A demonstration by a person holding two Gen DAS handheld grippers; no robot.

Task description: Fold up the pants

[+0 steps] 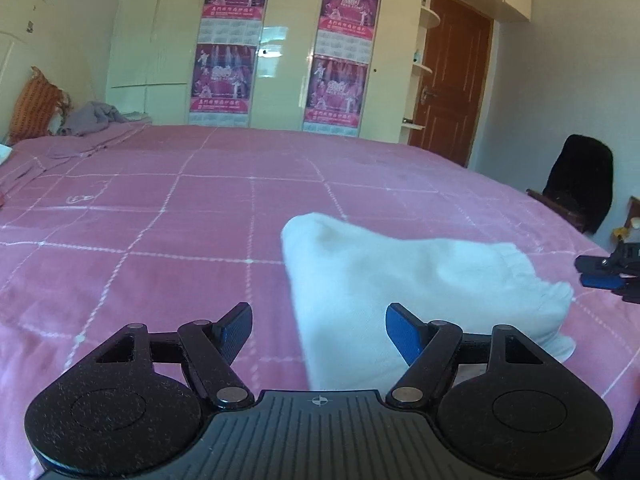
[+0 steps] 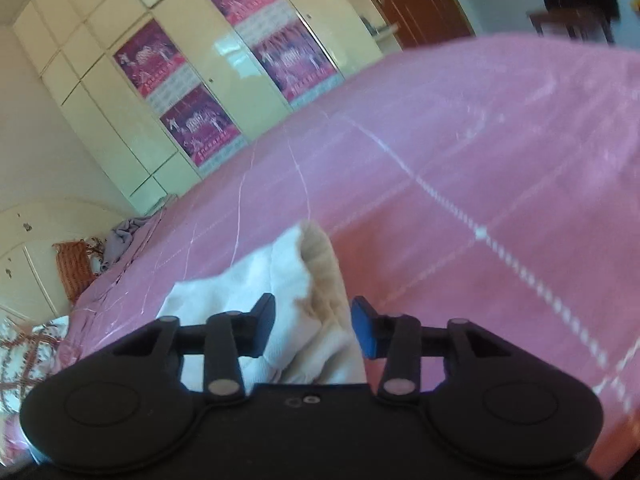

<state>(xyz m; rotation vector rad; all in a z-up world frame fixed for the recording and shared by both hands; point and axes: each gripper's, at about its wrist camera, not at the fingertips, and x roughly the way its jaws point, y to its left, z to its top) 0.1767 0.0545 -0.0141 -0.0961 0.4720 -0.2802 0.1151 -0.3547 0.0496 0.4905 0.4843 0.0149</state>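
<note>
The white pants (image 1: pixel 400 288) lie bunched in a folded heap on the pink checked bedspread (image 1: pixel 160 220). My left gripper (image 1: pixel 319 330) is open and empty, just in front of the heap's near left edge. My right gripper (image 2: pixel 313 326) is open, its fingers on either side of a raised fold of the pants (image 2: pixel 320 280), apart from the cloth on both sides. The right gripper also shows at the right edge of the left wrist view (image 1: pixel 608 276), beside the ruffled hem.
A cream wardrobe (image 1: pixel 280 60) with pink posters stands behind the bed. A brown door (image 1: pixel 452 80) is at the right. A dark chair (image 1: pixel 576 188) stands by the bed's right side. An orange cushion (image 1: pixel 36 104) and lilac clothes (image 1: pixel 96 116) lie at the far left.
</note>
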